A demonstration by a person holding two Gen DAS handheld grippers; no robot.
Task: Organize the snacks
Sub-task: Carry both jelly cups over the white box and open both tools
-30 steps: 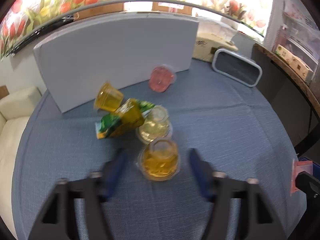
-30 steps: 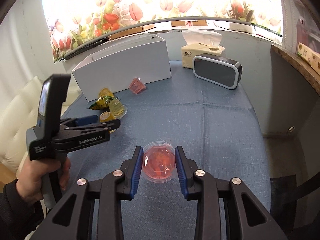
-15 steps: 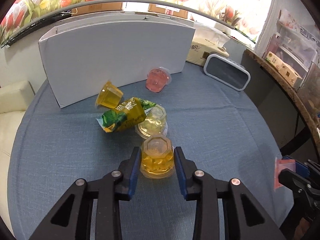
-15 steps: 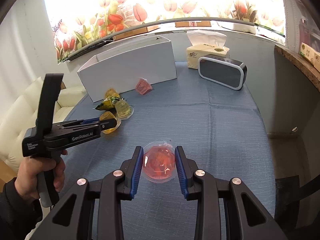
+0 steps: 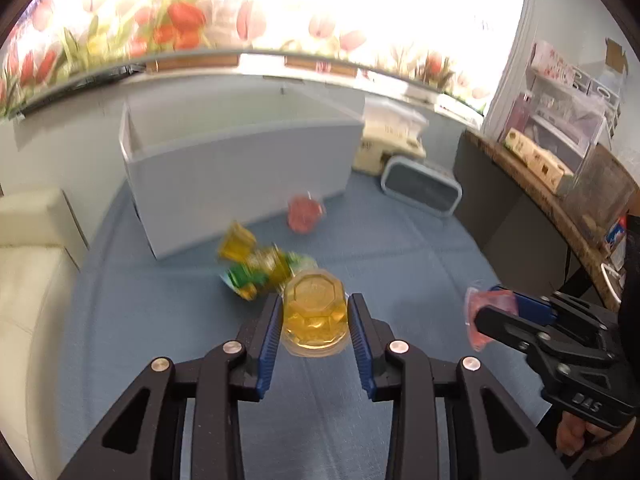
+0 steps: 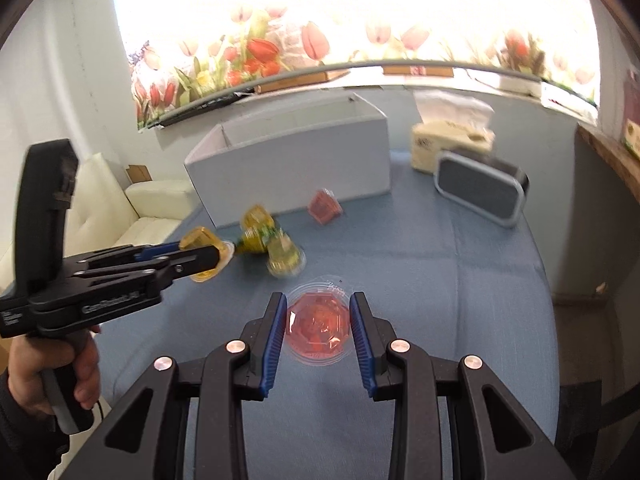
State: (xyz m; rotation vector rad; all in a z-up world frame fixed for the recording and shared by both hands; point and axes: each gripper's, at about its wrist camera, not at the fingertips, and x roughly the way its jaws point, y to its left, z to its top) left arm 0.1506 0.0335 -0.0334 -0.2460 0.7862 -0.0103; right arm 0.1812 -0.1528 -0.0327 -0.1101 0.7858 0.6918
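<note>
Yellow jelly cup (image 5: 314,312) between left tongs (image 5: 314,334); red cup (image 6: 318,326) between right tongs (image 6: 318,336)

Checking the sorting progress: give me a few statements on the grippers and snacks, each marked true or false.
1. The left gripper is shut on a yellow jelly cup. True.
2. The right gripper holds a green packet. False: it grips a red jelly cup.
3. Another red cup lies by the white box. True.
4. The green packet is inside the box. False: it lies on the blue tablecloth.
</note>
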